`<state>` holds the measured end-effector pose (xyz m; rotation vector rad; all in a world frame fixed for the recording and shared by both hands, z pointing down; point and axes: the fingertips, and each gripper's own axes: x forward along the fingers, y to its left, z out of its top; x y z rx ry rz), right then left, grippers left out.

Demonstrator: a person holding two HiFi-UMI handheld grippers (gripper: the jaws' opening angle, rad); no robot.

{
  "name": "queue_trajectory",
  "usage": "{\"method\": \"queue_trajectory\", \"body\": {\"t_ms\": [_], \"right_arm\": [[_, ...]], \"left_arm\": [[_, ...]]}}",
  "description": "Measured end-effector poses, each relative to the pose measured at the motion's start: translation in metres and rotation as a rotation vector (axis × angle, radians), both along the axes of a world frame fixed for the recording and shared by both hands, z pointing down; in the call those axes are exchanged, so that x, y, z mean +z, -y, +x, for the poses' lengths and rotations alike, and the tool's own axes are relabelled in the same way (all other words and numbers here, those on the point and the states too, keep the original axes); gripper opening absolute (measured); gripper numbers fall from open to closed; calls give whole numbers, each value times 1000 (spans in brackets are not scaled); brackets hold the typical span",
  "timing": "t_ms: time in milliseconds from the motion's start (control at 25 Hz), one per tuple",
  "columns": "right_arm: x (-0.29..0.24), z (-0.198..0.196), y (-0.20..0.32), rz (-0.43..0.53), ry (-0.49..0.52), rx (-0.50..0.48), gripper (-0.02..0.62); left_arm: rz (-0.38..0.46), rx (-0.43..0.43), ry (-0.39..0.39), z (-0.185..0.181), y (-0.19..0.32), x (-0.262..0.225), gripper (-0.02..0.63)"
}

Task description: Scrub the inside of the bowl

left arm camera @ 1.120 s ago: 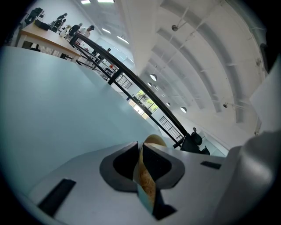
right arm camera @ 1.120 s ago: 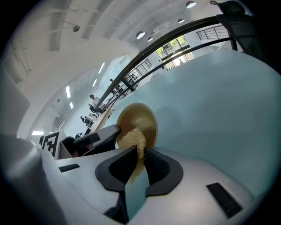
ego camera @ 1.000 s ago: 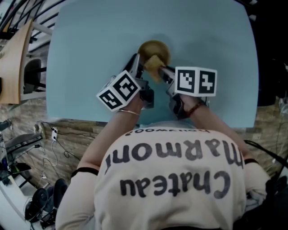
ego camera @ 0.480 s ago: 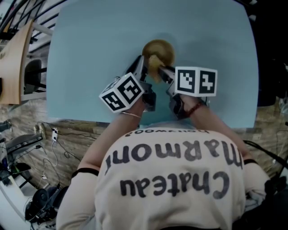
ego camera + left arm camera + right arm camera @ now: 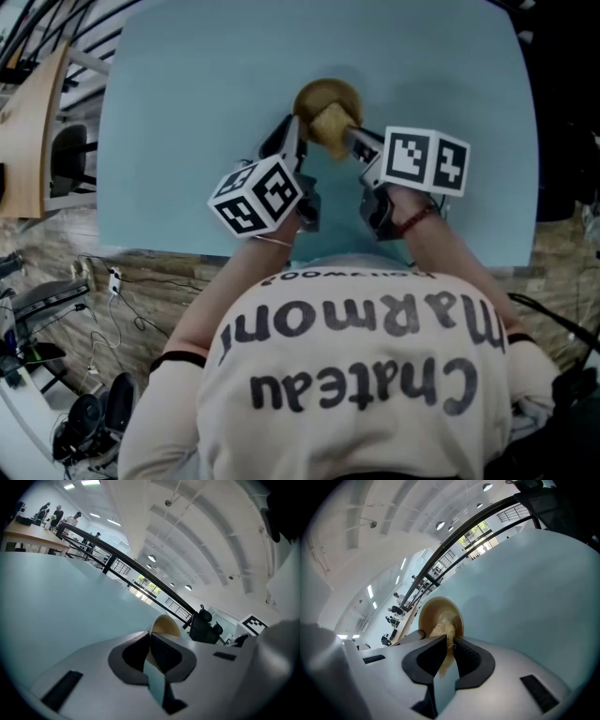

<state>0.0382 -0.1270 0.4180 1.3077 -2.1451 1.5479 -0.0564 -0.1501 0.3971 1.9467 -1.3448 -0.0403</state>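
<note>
My left tongs (image 5: 294, 129), just closing, pinch the rim of the bowl (image 5: 319, 94) on the bench (image 5: 178, 112). My right tongs (image 5: 345, 136) clamp a soft scrubber (image 5: 332, 122) inside it. The bowl seems light, stiff and likely to slide, so I hold its rim.

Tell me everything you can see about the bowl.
The bowl is small, round and tan, wood-like, with a smooth inside. It sits on the pale blue table. The left gripper is shut on its rim, its jaws having just closed further. The scrubber, a straw-coloured fibre tuft in the right gripper, reaches into it. Whether it is tilted I cannot tell.
</note>
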Motion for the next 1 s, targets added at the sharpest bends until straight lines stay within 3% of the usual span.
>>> {"method": "queue_trajectory", "body": {"t_ms": [320,760,1000], "right_arm": [[-15,2,12,77,-23,56,66],[-20,-22,3,142,-35,-90,63],[-29,-34,1,157,49,-113,61]], "left_arm": [[16,35,1,15,-4,-5,14],[7,32,-3,10,-8,0,11],[8,25,-5,6,-8,1,9]]}}
